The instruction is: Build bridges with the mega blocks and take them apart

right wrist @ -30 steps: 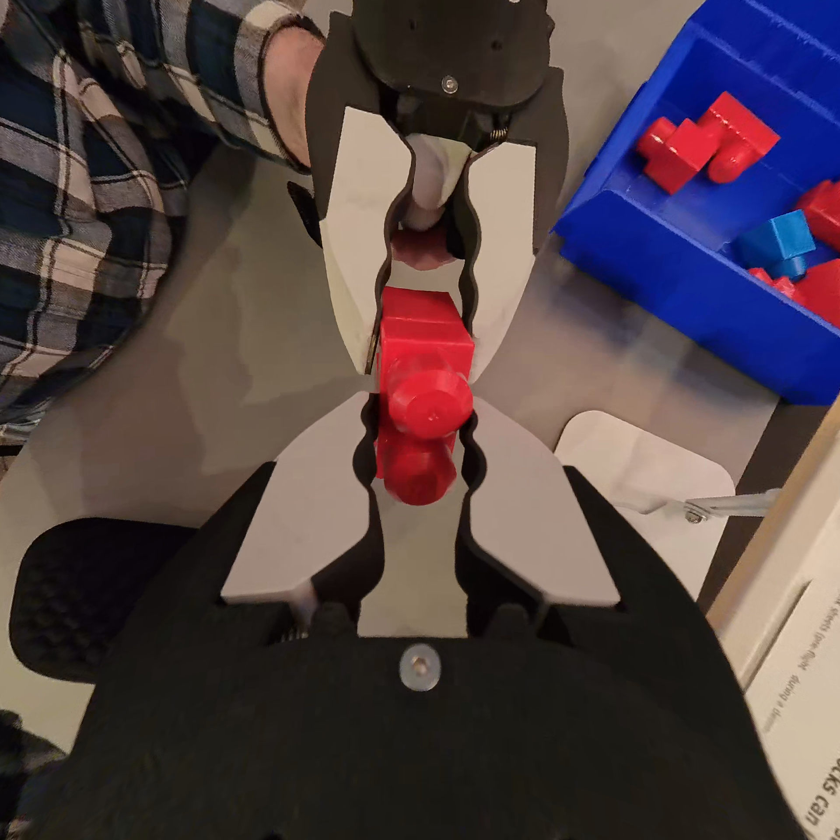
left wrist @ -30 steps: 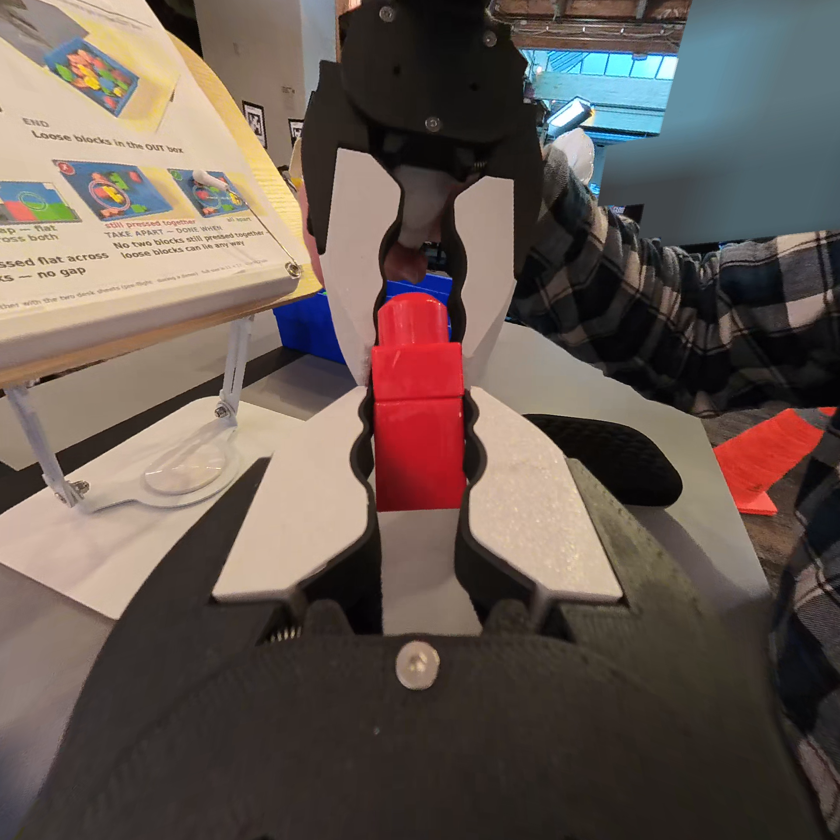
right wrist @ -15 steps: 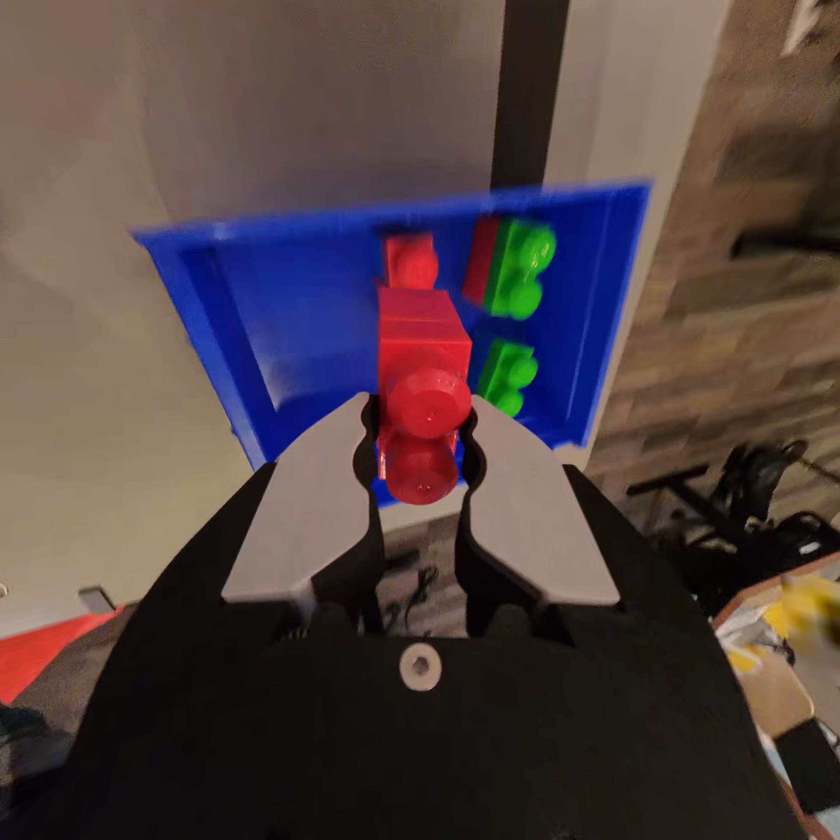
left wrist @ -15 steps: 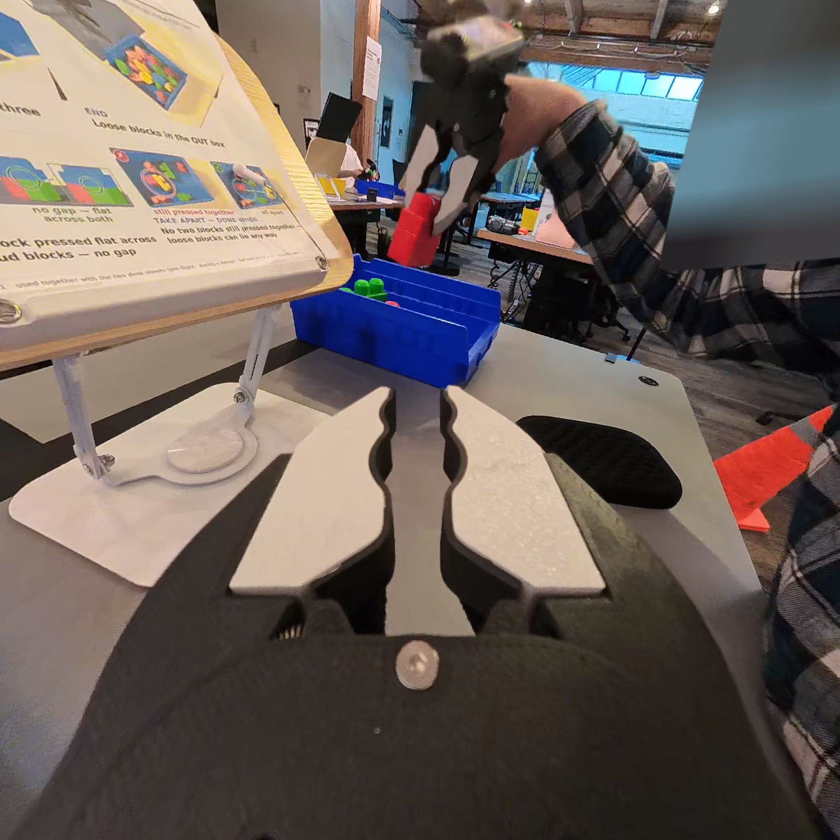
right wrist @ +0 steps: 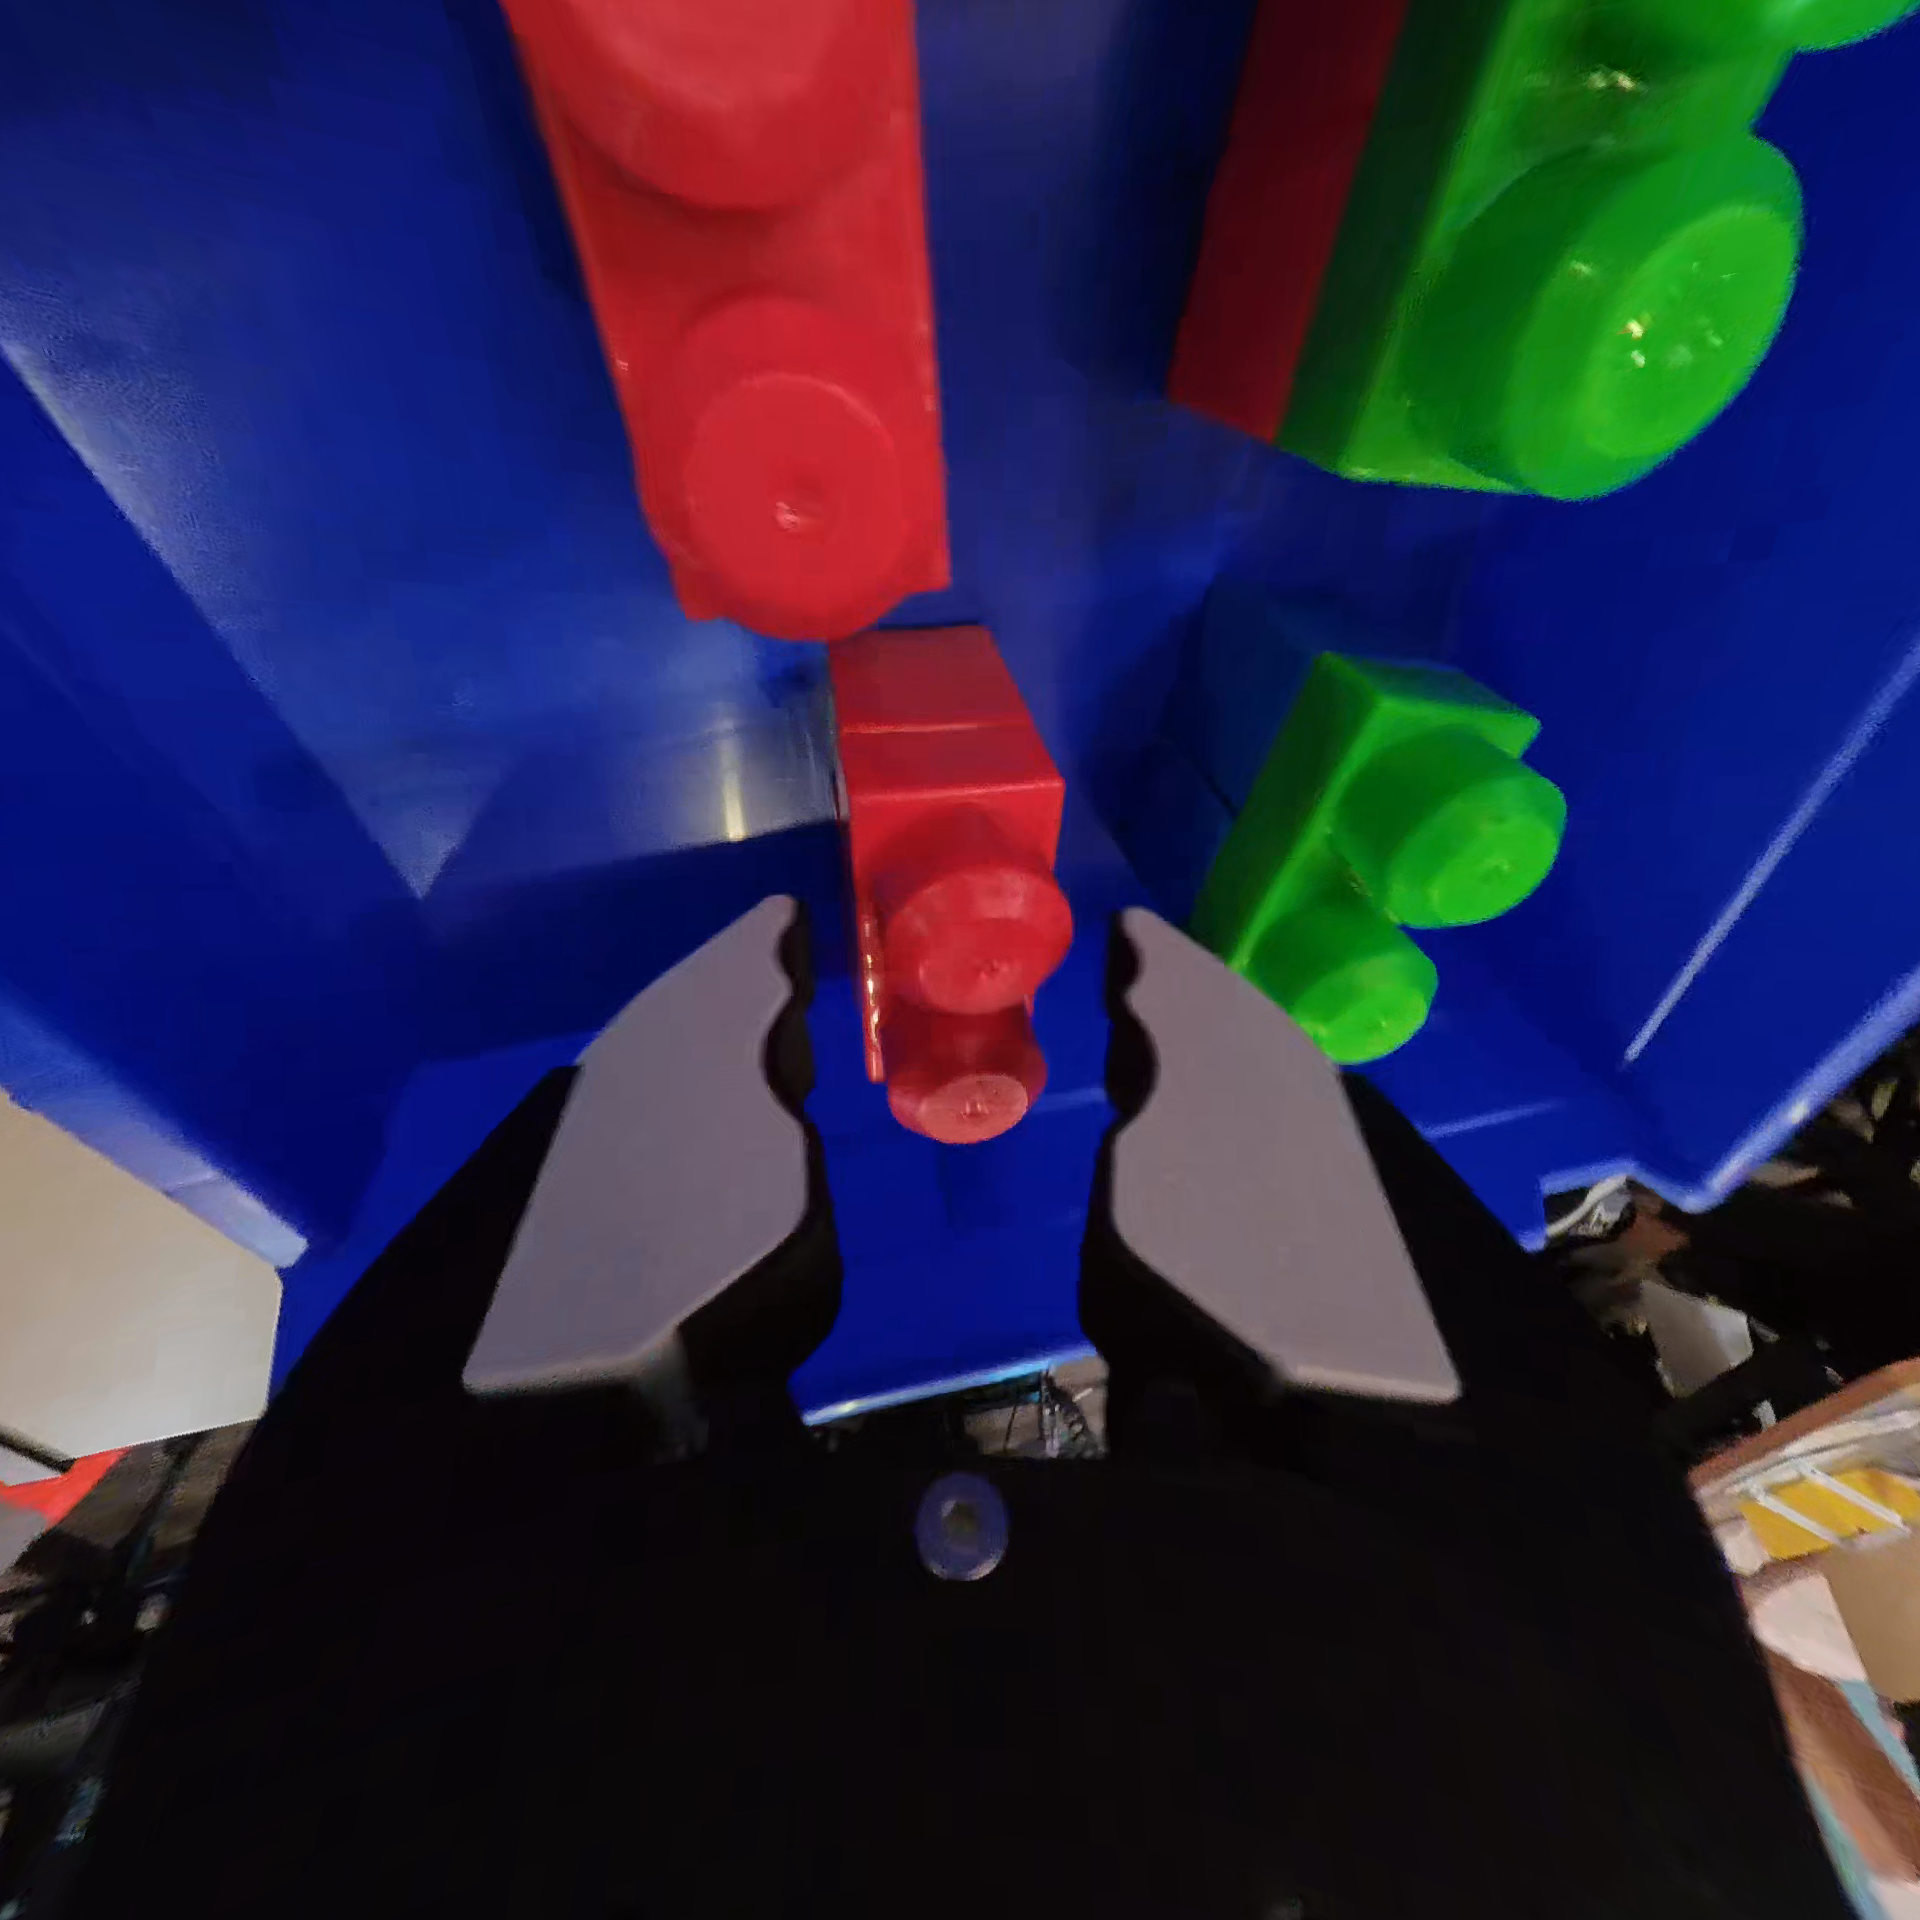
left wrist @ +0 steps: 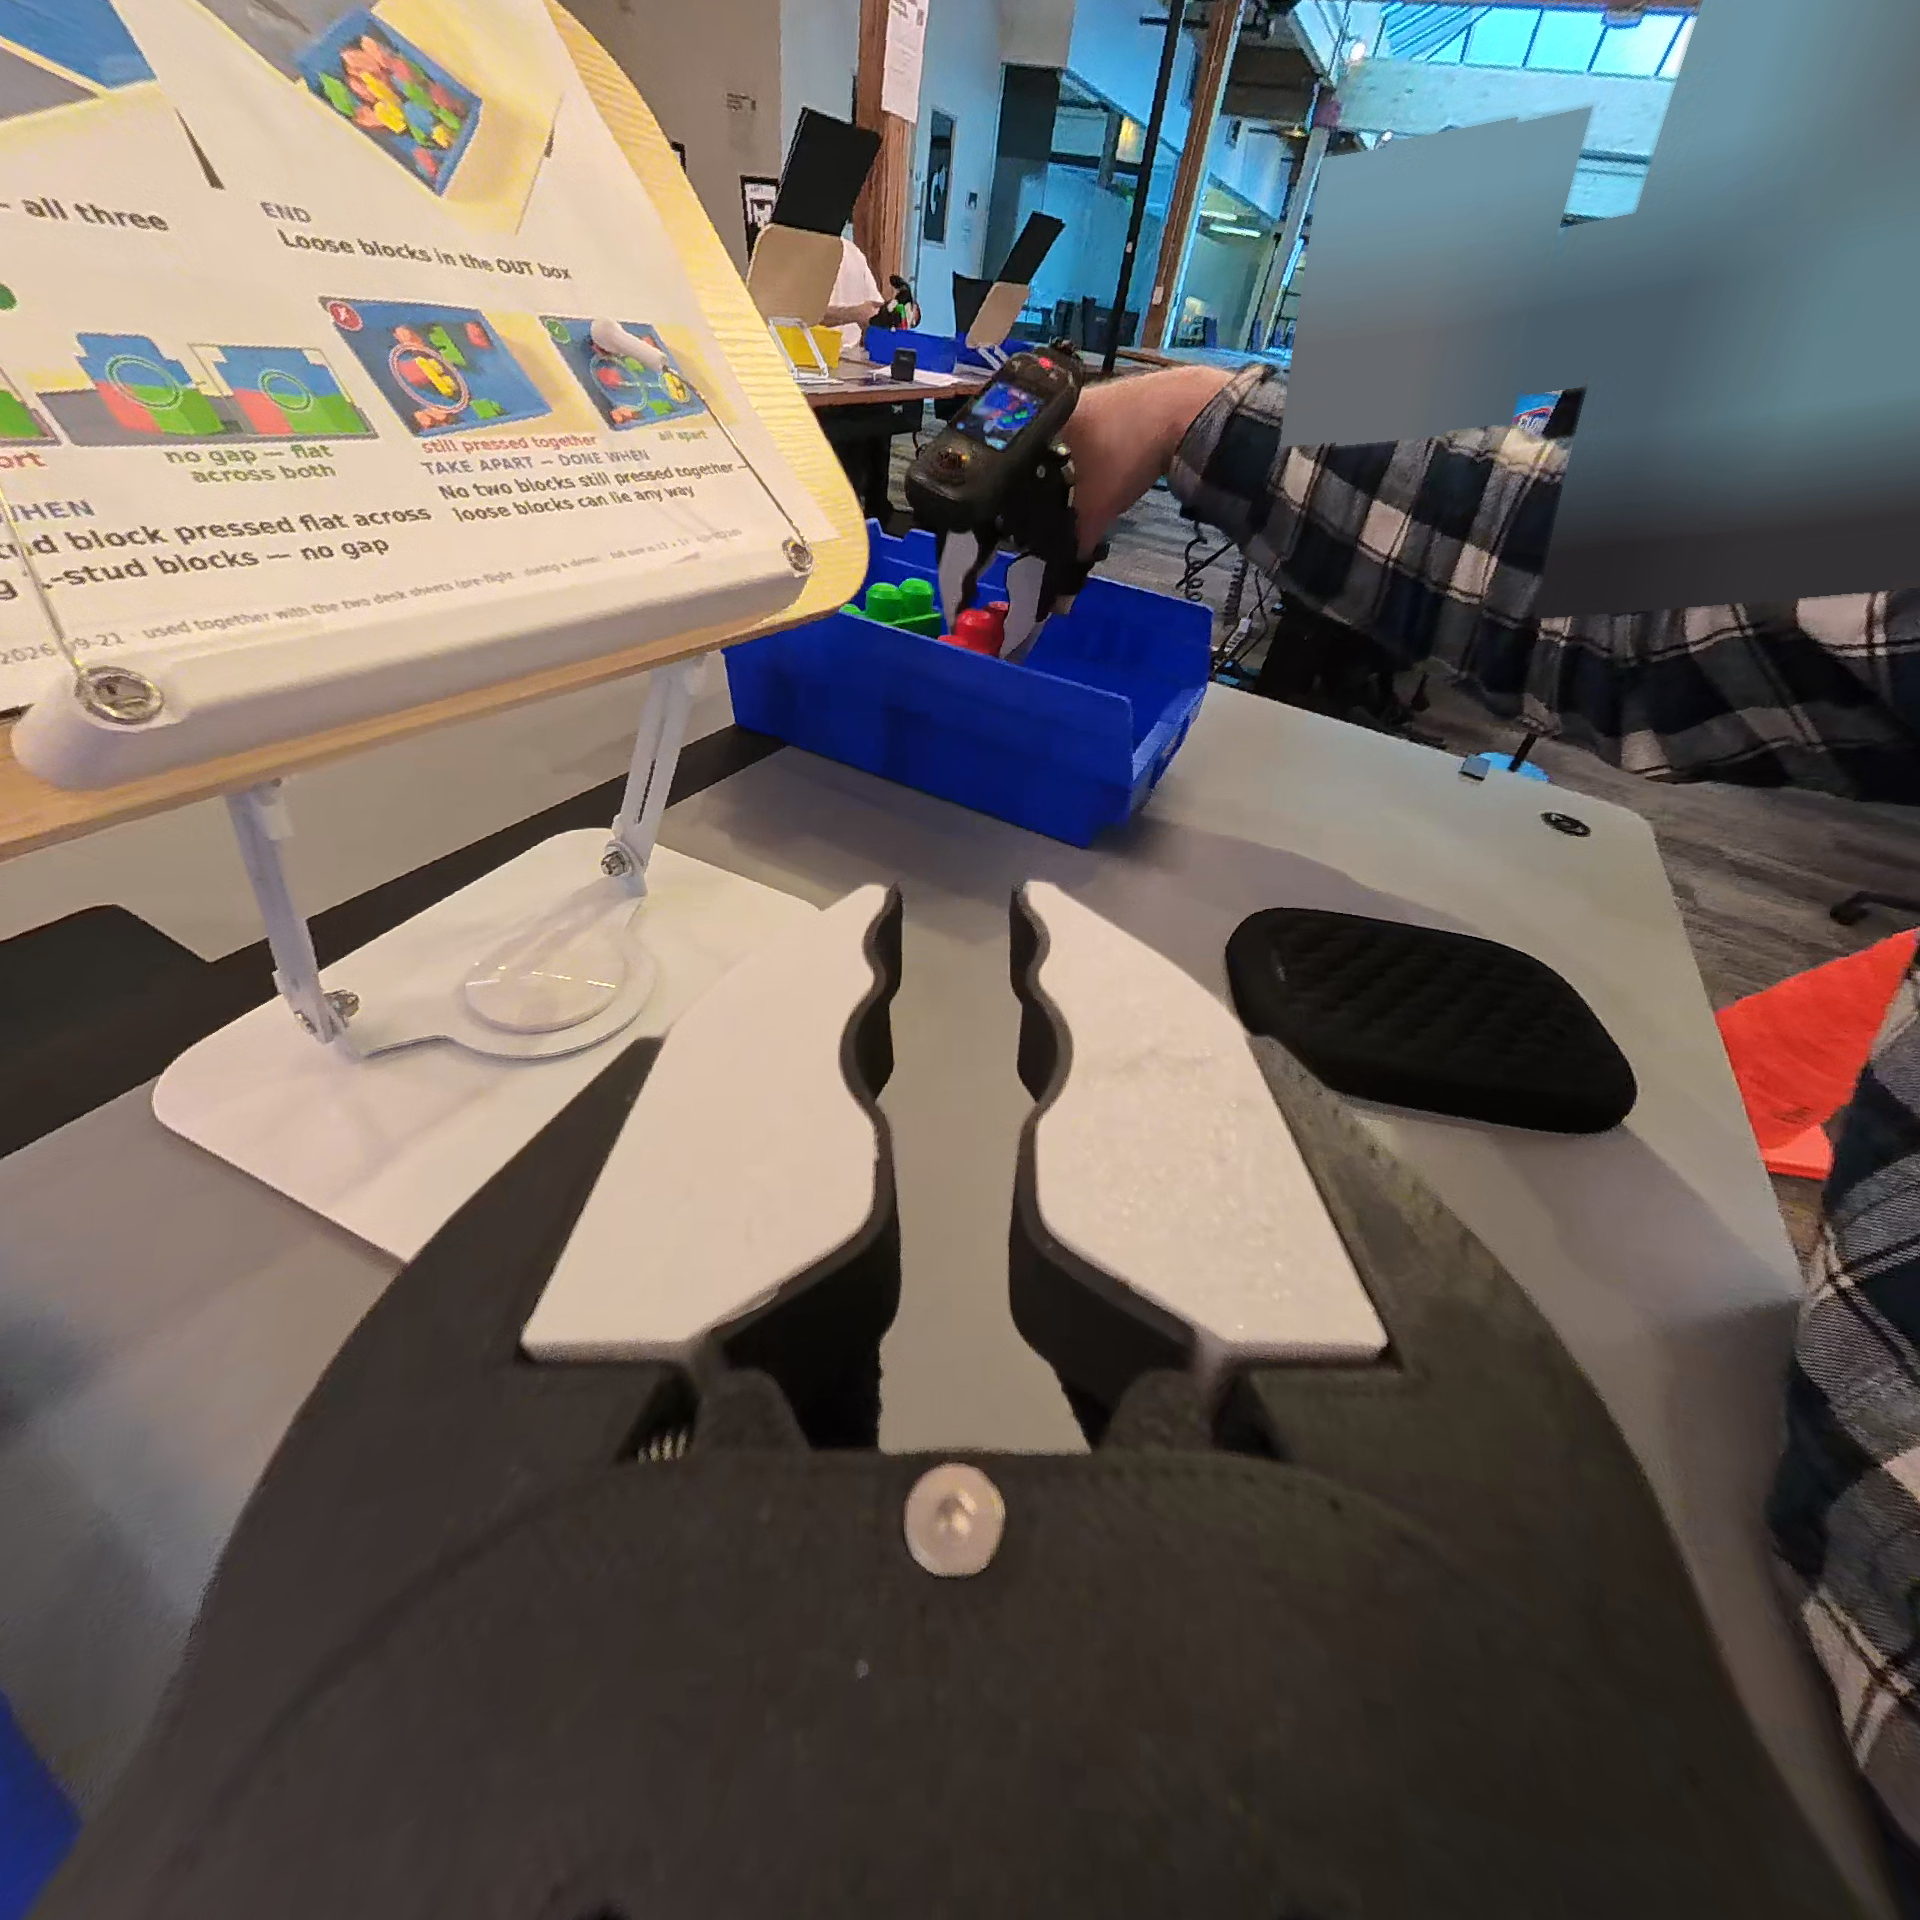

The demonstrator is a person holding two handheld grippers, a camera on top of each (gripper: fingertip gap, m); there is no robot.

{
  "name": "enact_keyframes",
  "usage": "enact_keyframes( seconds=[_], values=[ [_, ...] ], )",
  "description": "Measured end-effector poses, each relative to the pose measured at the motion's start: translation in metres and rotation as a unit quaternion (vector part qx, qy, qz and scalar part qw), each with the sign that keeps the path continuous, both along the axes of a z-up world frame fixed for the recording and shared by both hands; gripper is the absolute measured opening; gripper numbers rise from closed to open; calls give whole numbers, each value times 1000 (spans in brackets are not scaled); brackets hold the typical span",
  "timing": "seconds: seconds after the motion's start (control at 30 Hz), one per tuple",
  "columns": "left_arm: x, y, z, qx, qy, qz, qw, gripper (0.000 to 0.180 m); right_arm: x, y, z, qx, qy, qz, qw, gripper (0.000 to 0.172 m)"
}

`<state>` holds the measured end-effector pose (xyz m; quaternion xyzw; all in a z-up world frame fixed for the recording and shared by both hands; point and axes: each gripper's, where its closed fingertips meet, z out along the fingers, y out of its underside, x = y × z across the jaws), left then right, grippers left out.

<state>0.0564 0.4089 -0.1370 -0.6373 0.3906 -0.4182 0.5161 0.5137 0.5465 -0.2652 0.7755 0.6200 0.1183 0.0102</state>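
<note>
Between the spread right claw [right wrist: 956,925], untouched, lies a red block [right wrist: 951,821].

**An open workshop hall with work tables**

The place looks like a large shared workshop or lab. At 12 o'clock behind the grey table [left wrist: 1351,831] stand more tables [left wrist: 883,379] with blue bins and yellow bins. Wooden posts [left wrist: 883,125] and high windows [left wrist: 1558,42] at 1 o'clock show an industrial hall. An instruction board [left wrist: 364,364] on a white stand [left wrist: 416,1039] is at 10 o'clock, and a blue bin [left wrist: 935,717] of toy blocks behind it.
</note>
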Motion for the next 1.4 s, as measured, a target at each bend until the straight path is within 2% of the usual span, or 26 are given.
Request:
enact_keyframes(
  seconds=[0.03, 0.1, 0.2, 0.3, 0.4, 0.47, 0.53, 0.67, 0.73, 0.87, 0.93, 0.97, 1.03, 1.1, 1.2, 1.23, 1.3, 1.37, 1.4],
  values=[
    [-2, 1, 0, 1, 7, 3, 1000, 19, 2, 1, 4, 4, -5, -10, 1000, 63],
    [-14, 6, 0, 7, 30, 19, 999, 21, 0, 0, 21, 23, 3, -15, 1000, 63],
    [-56, 24, 12, 25, 71, 80, 994, 26, -19, -8, 64, 77, 12, -8, 997, 59],
    [-116, 55, 17, 30, 148, 168, 974, 36, -84, -23, 110, 136, 57, 55, 988, 44],
    [-173, 88, -2, -2, 260, 227, 939, 43, -170, -47, 136, 165, 106, 139, 971, 34],
    [-205, 108, -23, -22, 334, 241, 911, 44, -224, -66, 136, 155, 131, 184, 962, 20],
    [-225, 124, -48, -68, 375, 236, 894, 45, -271, -84, 128, 133, 161, 221, 953, 16],
    [-237, 165, -83, -87, 407, 231, 880, 44, -340, -107, 106, 87, 212, 263, 937, 13],
    [-232, 183, -101, -99, 426, 210, 874, 45, -361, -114, 97, 70, 228, 276, 931, 11],
    [-237, 213, -146, -110, 530, 188, 819, 50, -383, -125, 81, 43, 247, 297, 921, 6],
    [-241, 225, -157, -98, 570, 194, 793, 55, -386, -125, 72, 33, 244, 301, 921, 6],
    [-240, 225, -163, -106, 579, 181, 788, 37, -386, -124, 68, 30, 243, 299, 922, 6],
    [-237, 230, -165, -117, 562, 190, 796, 36, -388, -121, 64, 31, 248, 295, 922, 6],
    [-245, 227, -163, -114, 568, 198, 790, 36, -390, -117, 63, 32, 257, 287, 922, 6],
    [-244, 212, -138, -95, 532, 213, 814, 36, -409, -108, 75, 58, 326, 263, 906, 11],
    [-241, 204, -123, -79, 513, 222, 825, 36, -419, -105, 82, 64, 362, 245, 897, 17],
    [-214, 177, -85, -52, 438, 204, 874, 35, -440, -104, 97, 62, 436, 222, 870, 35],
    [-170, 136, -46, -8, 368, 145, 918, 36, -459, -103, 116, 74, 509, 207, 832, 46],
    [-145, 111, -32, 8, 343, 107, 933, 35, -468, -107, 126, 73, 545, 207, 810, 50]
  ],
)
